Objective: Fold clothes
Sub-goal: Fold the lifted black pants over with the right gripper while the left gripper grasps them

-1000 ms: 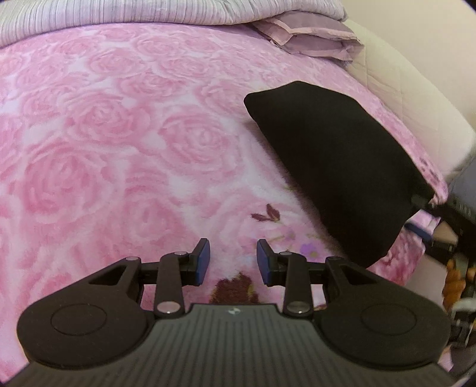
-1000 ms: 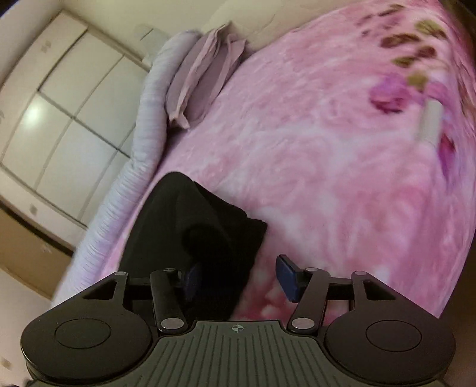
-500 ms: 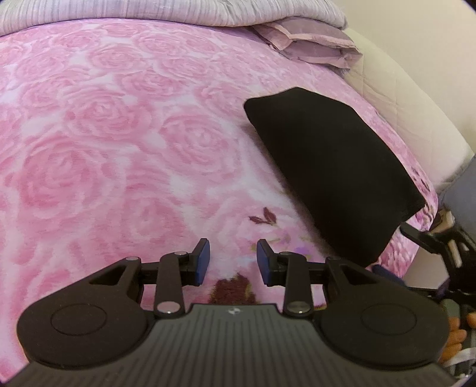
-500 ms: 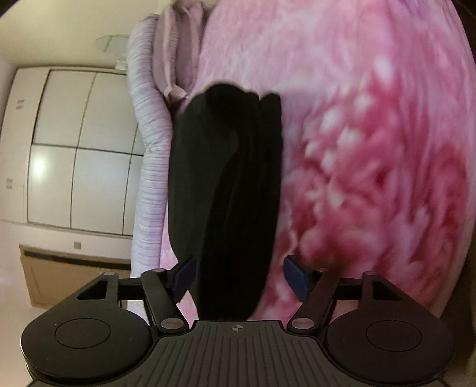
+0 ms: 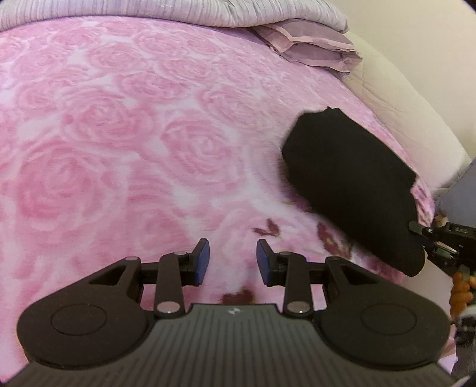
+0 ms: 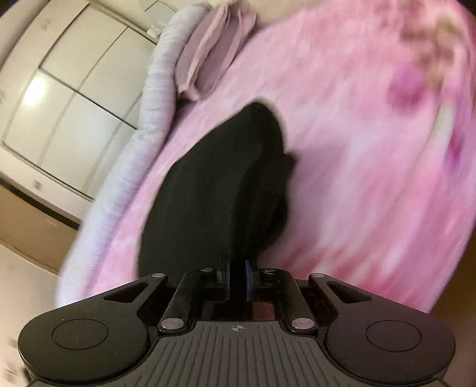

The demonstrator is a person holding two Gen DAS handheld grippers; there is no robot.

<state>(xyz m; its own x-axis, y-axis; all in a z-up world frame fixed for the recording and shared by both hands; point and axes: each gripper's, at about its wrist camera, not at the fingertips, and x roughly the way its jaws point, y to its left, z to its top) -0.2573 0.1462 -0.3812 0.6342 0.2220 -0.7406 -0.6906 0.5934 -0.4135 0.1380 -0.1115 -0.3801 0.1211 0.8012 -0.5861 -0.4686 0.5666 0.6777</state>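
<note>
A folded black garment [image 5: 354, 184] lies at the right side of the pink rose bedspread [image 5: 134, 154], its near end hanging past the bed's edge. My right gripper [image 6: 237, 278] is shut on that near edge of the black garment [image 6: 220, 184], with the cloth pinched between its blue pads. The right gripper [image 5: 446, 238] also shows at the far right of the left wrist view, against the garment's end. My left gripper [image 5: 233, 262] hovers open over the bedspread, left of the garment, holding nothing.
A grey striped quilt [image 5: 178, 12] and a mauve pillow [image 5: 312, 44] lie along the far side of the bed. A cream headboard [image 5: 416, 113] runs along the right. White wardrobe doors [image 6: 59, 89] stand beyond the bed in the blurred right wrist view.
My right gripper went from open around the garment's edge to shut on it. The garment has bunched shorter and shifted right. My left gripper stayed open, roughly in place.
</note>
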